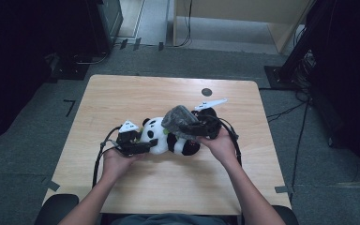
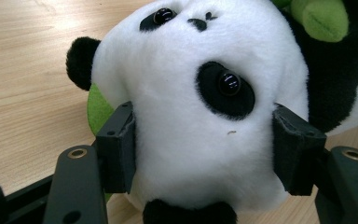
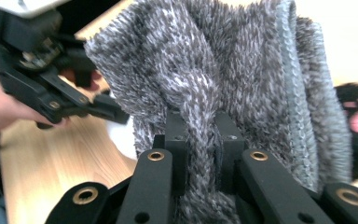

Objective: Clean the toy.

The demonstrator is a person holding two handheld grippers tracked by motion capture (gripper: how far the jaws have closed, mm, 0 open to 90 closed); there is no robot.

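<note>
Right gripper view: tongs [image 3: 200,135] pinch cloth [image 3: 233,60] (grey).

surface: light wooden table [image 1: 122,187] | on it: plush panda [image 1: 157,133], dark round mark [image 1: 206,92]

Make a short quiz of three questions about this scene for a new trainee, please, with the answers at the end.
1. True or false: the left gripper clamps the head of the black and white plush panda toy.
2. What does the right gripper hold? A) a green leaf B) a grey knitted fuzzy cloth C) a cable
3. Fill in: the panda lies on the light wooden ____.

Key:
1. True; its pads press on both sides of the head.
2. B; the grey knitted fuzzy cloth is pinched between the shut jaws, above the panda in the high view.
3. table.
</note>
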